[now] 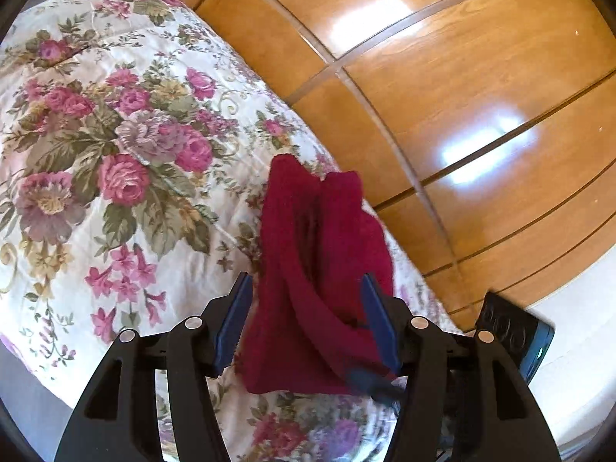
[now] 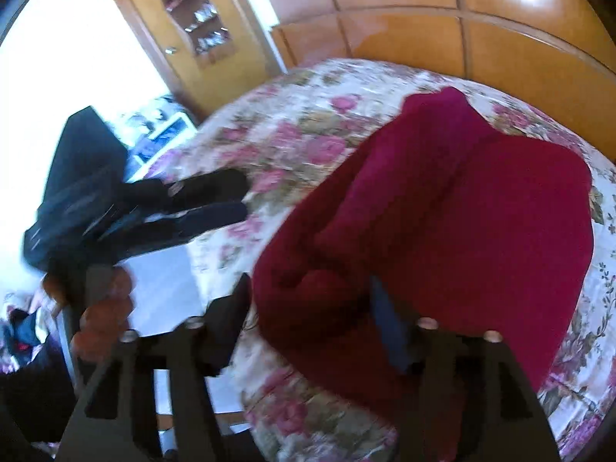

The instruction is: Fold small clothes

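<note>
Here's the left gripper (image 1: 306, 319), jaws spread wide, and the red garment (image 1: 319, 269) is bunched right up between its blue-padded fingers (image 1: 233, 327), the cloth brushing the right-hand pad but clamped by neither. The garment sits crumpled on the flowered bedspread (image 1: 115, 154), close to the bed's edge by the glossy wooden wardrobe (image 1: 462, 77). A dark phone-like device (image 1: 516, 331) pokes in at the right.

Over on the right gripper (image 2: 308, 308), jaws also apart, the picture is blurred; the red garment (image 2: 442, 211) drapes over its right finger and fills the space ahead. Whether that finger pinches any cloth, I can't tell. The left gripper (image 2: 215, 200) shows there, off to the left over the bedspread (image 2: 308, 134).
</note>
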A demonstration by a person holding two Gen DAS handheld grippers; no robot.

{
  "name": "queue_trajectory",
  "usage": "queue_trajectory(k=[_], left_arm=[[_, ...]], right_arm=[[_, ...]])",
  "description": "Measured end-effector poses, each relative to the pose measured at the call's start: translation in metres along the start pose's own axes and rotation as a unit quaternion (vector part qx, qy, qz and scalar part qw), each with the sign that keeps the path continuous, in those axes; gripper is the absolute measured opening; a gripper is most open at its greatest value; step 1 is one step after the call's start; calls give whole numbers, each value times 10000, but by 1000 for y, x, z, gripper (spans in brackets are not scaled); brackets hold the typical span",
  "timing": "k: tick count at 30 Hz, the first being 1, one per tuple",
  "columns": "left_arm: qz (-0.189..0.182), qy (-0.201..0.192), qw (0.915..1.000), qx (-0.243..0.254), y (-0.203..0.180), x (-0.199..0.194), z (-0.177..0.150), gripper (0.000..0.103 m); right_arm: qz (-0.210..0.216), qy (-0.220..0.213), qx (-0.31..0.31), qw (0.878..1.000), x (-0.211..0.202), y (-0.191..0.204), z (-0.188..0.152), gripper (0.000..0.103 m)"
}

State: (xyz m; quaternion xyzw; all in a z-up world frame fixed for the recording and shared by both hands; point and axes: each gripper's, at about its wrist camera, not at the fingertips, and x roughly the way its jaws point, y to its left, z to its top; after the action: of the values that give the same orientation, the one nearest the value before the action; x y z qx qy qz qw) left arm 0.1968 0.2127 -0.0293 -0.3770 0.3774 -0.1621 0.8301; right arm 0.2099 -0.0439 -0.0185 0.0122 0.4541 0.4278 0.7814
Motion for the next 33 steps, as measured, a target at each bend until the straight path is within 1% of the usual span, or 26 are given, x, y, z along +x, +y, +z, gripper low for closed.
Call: queue_trajectory(k=[1, 4, 5, 6, 8, 9, 11, 12, 13, 14, 15, 16, 17, 18, 19, 20, 21, 24, 25, 28, 29, 31, 32, 33], left_arm=[[-85, 20, 10000, 17, -5, 0, 2, 62], [-315, 98, 9994, 113, -18, 2, 5, 63], [-400, 149, 9989, 188, -26, 5, 6, 65], [-439, 181, 9986, 234, -31, 8, 6, 71], [-453, 341, 9977, 363, -43, 18, 7, 72], [-393, 464, 9972, 442, -49, 24, 7, 73], [-113, 785, 9949, 622, -59, 43, 3, 73], [14, 903, 9934, 701, -63, 52, 1, 73], [218, 1044, 9910, 805, -67, 64, -2, 73], [378, 1076, 9900, 825, -67, 69, -3, 73], [625, 1112, 9884, 821, -66, 76, -4, 72], [703, 1128, 9878, 811, -64, 78, -5, 59], [777, 1141, 9871, 815, -63, 80, -5, 50], [848, 1126, 9865, 836, -61, 80, -4, 36], [943, 1061, 9859, 881, -59, 78, -4, 26], [990, 975, 9861, 907, -57, 74, -4, 24], [1040, 855, 9868, 905, -55, 69, -3, 21], [1078, 581, 9889, 840, -47, 49, -10, 20], [1168, 565, 9884, 788, -41, 46, -18, 20], [1430, 752, 9856, 502, -10, 60, -44, 20], [1412, 690, 9866, 440, -5, 61, -47, 21], [1293, 541, 9898, 239, -1, 54, -46, 24], [1309, 470, 9900, 252, -5, 49, -43, 25], [1395, 413, 9888, 339, -10, 47, -41, 29]], right_arm=[[65, -43, 28, 10000, -10, -2, -7, 68], [-16, -248, 163, 9996, -39, -9, -32, 69], [-161, -337, 281, 9989, -54, -17, -45, 71], [-341, -389, 325, 9981, -62, -22, -53, 71], [-875, -419, 374, 9946, -77, -32, -69, 71], [-1176, -400, 403, 9914, -79, -37, -79, 71], [-1556, -293, 434, 9864, -75, -45, -92, 69], [-1677, -242, 448, 9845, -69, -48, -93, 67], [-1738, -208, 475, 9834, -63, -50, -96, 65], [-1724, -199, 504, 9835, -56, -48, -95, 63], [-1710, -203, 505, 9838, -51, -48, -94, 63], [-1731, -209, 467, 9836, -36, -45, -84, 61], [-1776, -219, 391, 9831, -30, -43, -82, 57], [-1837, -208, 330, 9822, -24, -45, -79, 44], [-1963, -179, 274, 9800, -18, -44, -76, 37], [-2028, -172, 262, 9787, -19, -45, -79, 26], [-2015, -220, 271, 9789, -24, -45, -82, 21], [-2015, -371, 23, 9788, -39, -36, -92, 15], [-1965, -355, 25, 9799, -42, -34, -96, 15], [-1993, -96, 35, 9799, -25, -43, -108, 14], [-1928, -88, 140, 9811, -21, -48, -109, 15], [-1833, -102, 212, 9828, -24, -49, -106, 16], [-1769, -112, 203, 9840, -28, -50, -103, 20], [-1749, -96, 191, 9844, -31, -50, -102, 31]])
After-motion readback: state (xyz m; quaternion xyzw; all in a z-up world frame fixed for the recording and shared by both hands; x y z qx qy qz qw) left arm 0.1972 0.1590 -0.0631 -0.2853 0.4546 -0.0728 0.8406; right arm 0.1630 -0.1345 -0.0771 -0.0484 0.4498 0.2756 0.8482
